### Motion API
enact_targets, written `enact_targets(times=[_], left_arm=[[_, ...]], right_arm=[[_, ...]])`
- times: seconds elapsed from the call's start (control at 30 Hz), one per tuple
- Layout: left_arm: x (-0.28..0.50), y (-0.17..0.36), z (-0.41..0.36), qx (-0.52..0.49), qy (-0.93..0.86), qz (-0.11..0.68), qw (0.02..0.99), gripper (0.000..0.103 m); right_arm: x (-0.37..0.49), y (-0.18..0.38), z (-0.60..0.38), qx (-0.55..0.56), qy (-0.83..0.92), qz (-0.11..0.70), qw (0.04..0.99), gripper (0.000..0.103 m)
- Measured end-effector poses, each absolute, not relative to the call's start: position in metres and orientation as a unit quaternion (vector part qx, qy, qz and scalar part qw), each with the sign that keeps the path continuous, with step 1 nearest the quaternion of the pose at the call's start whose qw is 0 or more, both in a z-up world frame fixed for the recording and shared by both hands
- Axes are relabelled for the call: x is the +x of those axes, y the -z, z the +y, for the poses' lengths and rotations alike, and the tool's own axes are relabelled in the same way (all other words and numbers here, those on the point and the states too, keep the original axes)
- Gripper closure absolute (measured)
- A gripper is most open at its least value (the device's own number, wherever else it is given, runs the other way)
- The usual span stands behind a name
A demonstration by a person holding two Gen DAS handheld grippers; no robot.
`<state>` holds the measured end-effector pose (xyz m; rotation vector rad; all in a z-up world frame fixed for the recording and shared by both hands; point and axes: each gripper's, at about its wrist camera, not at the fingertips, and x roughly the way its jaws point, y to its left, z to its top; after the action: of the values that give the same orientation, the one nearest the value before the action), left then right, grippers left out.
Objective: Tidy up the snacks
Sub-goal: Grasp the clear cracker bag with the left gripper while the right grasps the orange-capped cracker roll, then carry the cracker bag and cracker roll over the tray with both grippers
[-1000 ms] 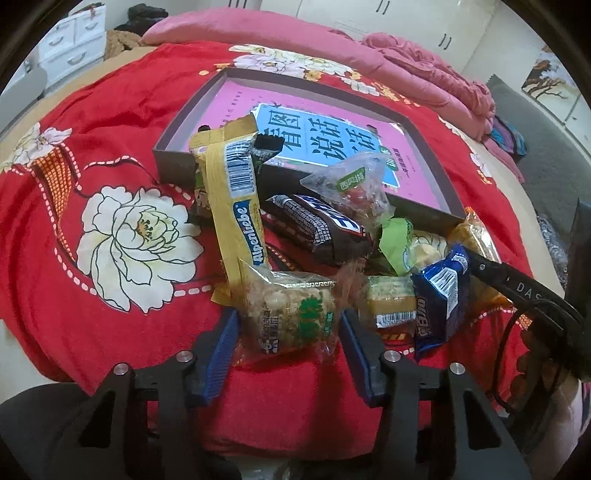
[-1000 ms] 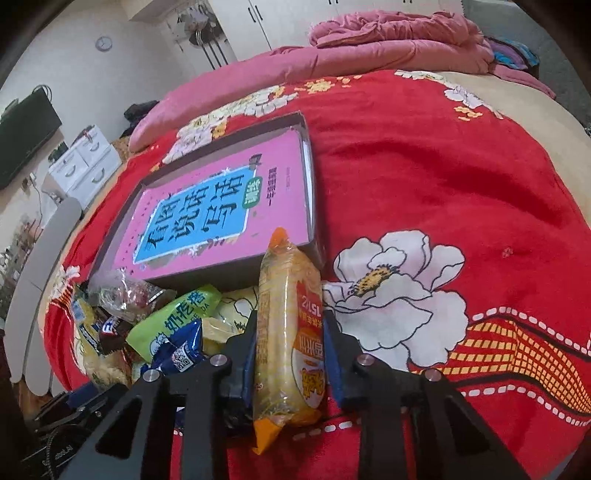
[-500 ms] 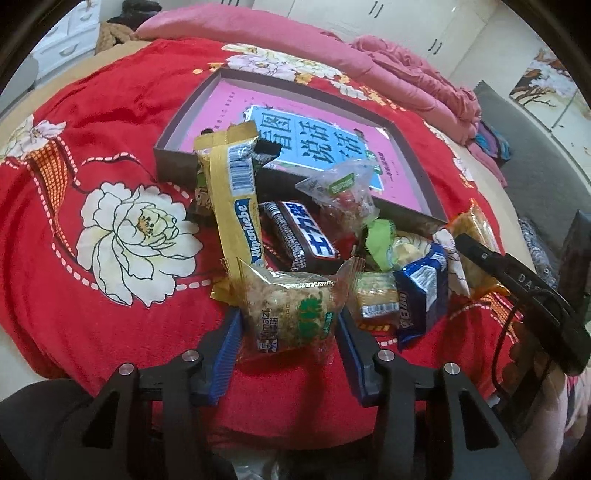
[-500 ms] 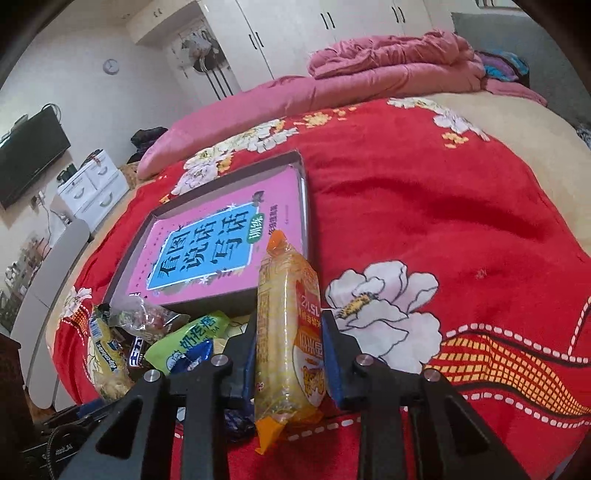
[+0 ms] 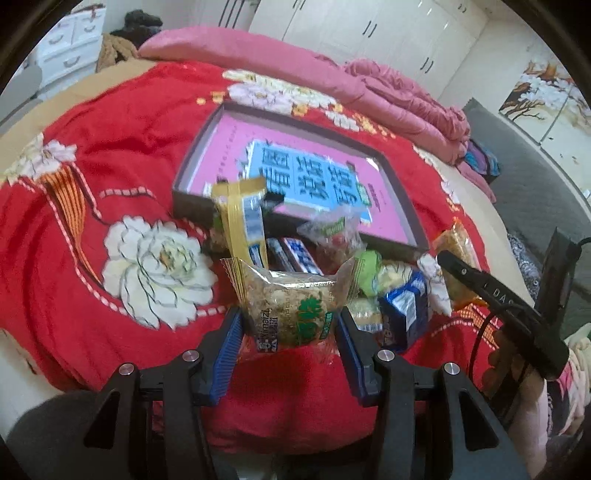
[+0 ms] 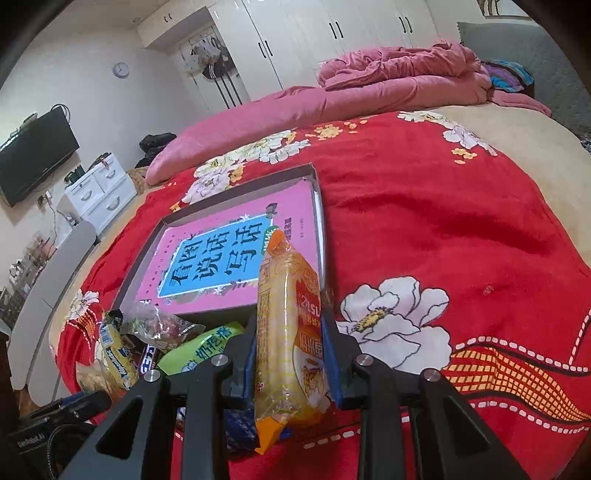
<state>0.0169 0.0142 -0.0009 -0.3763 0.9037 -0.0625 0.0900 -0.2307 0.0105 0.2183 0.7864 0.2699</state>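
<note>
Bedroom — red floral blanket (image 6: pixel 424 192) over bed, pink quilt (image 6: pixel 388 85) bunched at far edge, white wardrobes (image 6: pixel 314 33) behind, white drawer unit (image 6: pixel 98 194), wall-mounted TV (image 6: pixel 35 155), round clock (image 6: pixel 120 69) — even indoor light.

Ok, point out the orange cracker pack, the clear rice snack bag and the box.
orange cracker pack (image 6: pixel 290 332), right wrist view, middle of wrapper.
clear rice snack bag (image 5: pixel 291 306), left wrist view, bag front.
box (image 5: pixel 192 201), left wrist view, near wall.
</note>
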Motion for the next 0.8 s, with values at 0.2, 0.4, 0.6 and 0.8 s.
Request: enact_targets(times=[0.2, 0.4, 0.6, 0.8], left_arm=[[0.021, -0.015, 0.029, -0.177, 0.010, 0.401, 0.899, 0.051], [0.034, -0.025, 0.054, -0.191, -0.018, 0.377, 0.906, 0.051], [0.052, -0.029, 0.075, -0.206, -0.051, 0.363, 0.907, 0.051], [0.078, -0.031, 0.089, -0.211, -0.057, 0.352, 0.910, 0.051]], right_arm=[[0.091, -0.018, -0.225, 0.108, -0.141, 0.365, 0.914, 0.072], [0.094, -0.023, -0.217, 0.108, -0.148, 0.354, 0.917, 0.072], [0.098, -0.026, -0.214, 0.111, -0.150, 0.350, 0.918, 0.072], [0.103, -0.028, -0.212, 0.113, -0.150, 0.346, 0.919, 0.072]])
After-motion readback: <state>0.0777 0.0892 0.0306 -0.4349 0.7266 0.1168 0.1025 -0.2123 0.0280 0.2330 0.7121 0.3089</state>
